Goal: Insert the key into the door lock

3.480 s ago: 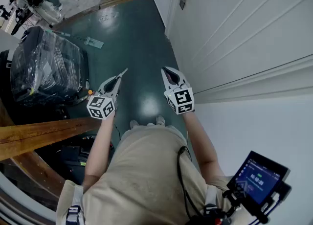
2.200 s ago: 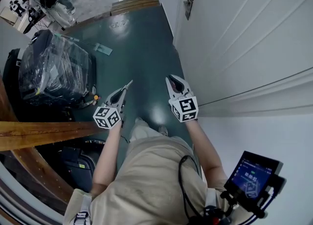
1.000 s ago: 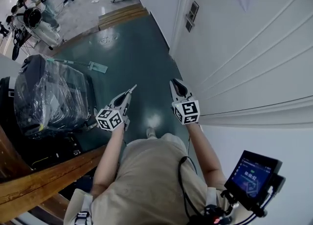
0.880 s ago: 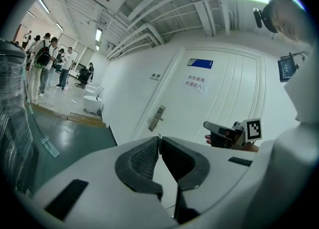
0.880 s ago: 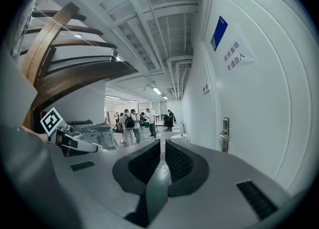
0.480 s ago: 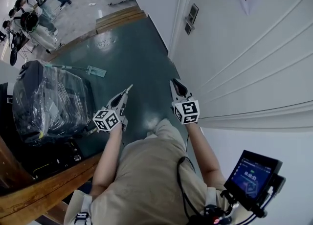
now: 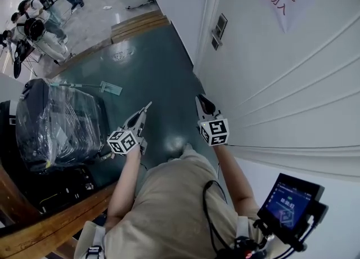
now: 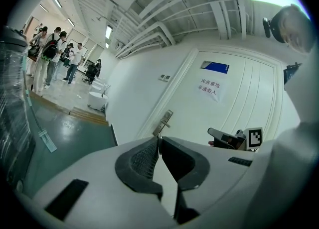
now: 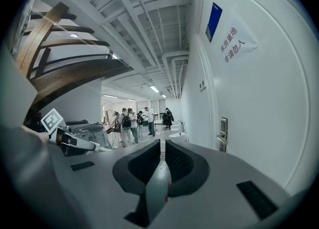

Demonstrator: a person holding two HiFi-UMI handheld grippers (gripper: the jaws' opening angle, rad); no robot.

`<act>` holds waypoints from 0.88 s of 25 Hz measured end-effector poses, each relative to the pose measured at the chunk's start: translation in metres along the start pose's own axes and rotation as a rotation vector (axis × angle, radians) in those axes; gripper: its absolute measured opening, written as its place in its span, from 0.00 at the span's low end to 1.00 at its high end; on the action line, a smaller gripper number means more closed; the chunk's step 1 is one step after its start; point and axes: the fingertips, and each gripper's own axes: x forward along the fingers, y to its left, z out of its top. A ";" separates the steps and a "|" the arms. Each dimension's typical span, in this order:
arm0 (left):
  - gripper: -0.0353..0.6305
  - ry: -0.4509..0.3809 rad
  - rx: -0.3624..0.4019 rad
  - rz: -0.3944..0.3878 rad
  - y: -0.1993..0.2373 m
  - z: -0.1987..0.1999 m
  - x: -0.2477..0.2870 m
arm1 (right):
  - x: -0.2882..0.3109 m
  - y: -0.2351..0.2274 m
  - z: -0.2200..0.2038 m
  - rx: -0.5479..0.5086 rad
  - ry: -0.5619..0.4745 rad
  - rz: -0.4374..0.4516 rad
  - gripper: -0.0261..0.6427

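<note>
The key (image 7: 148, 105), seemingly the thin sliver poking from the tips, is clamped in the jaws of the left gripper (image 7: 143, 112). Its long axis runs on along them, forward over the floor (image 7: 163, 66). The lock (image 7: 218, 28) sits on the door (image 7: 281, 72), well ahead and to the right of that tip, so the key would have to swing right to face it. The right gripper (image 7: 201, 102), jaws together and empty, is nearer the door.
</note>
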 end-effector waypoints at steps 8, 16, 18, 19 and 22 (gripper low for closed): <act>0.10 0.015 0.004 0.021 -0.006 0.015 0.053 | 0.020 -0.065 0.010 0.002 0.003 -0.008 0.07; 0.10 0.010 0.001 0.000 -0.006 0.016 0.059 | 0.020 -0.072 0.010 -0.015 0.002 -0.025 0.07; 0.10 0.013 -0.008 -0.001 -0.006 0.013 0.059 | 0.019 -0.072 0.009 -0.015 0.007 -0.027 0.07; 0.10 0.014 -0.012 -0.003 -0.006 0.012 0.060 | 0.019 -0.072 0.008 -0.016 0.010 -0.027 0.07; 0.10 0.016 -0.014 -0.010 -0.007 0.015 0.063 | 0.020 -0.073 0.011 -0.020 0.010 -0.031 0.07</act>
